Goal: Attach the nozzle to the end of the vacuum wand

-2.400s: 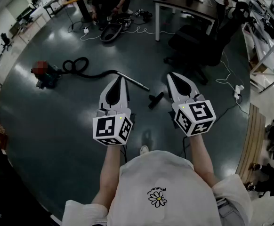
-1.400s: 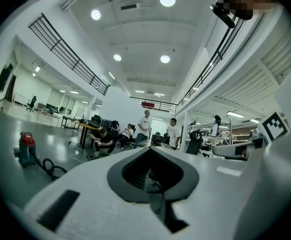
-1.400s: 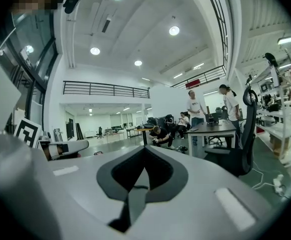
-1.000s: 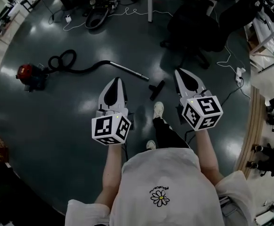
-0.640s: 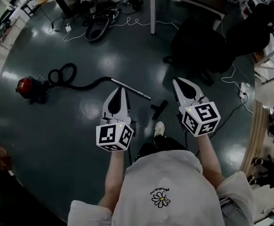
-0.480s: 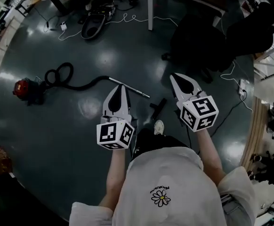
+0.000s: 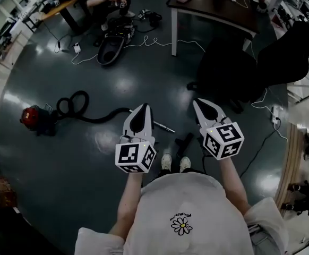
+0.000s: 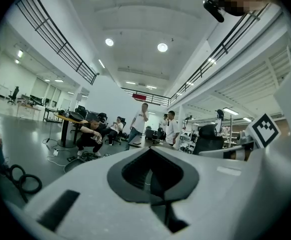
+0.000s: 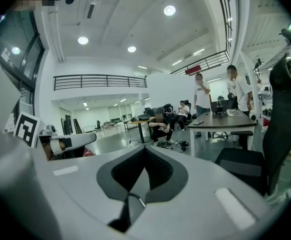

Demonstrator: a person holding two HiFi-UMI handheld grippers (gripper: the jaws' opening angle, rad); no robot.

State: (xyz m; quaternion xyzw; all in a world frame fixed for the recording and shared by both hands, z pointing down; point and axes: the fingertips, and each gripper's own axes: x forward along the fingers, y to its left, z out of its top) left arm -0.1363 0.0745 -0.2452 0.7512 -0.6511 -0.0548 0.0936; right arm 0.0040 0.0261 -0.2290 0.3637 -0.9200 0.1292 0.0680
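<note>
Both claws were empty, jaws pressed together: left gripper (image 7: pixel 145 107) and right gripper (image 7: pixel 198 102) were held out over the floor (image 7: pixel 91 158). The black nozzle (image 7: pixel 184 144) lay between them, long axis about 1-to-7 o'clock, at 7 o'clock from the right gripper's tips and probably nearer that hand. The vacuum wand (image 7: pixel 164 127) showed its metal end beside the left gripper, aimed toward 4 o'clock, apart from the nozzle.
</note>
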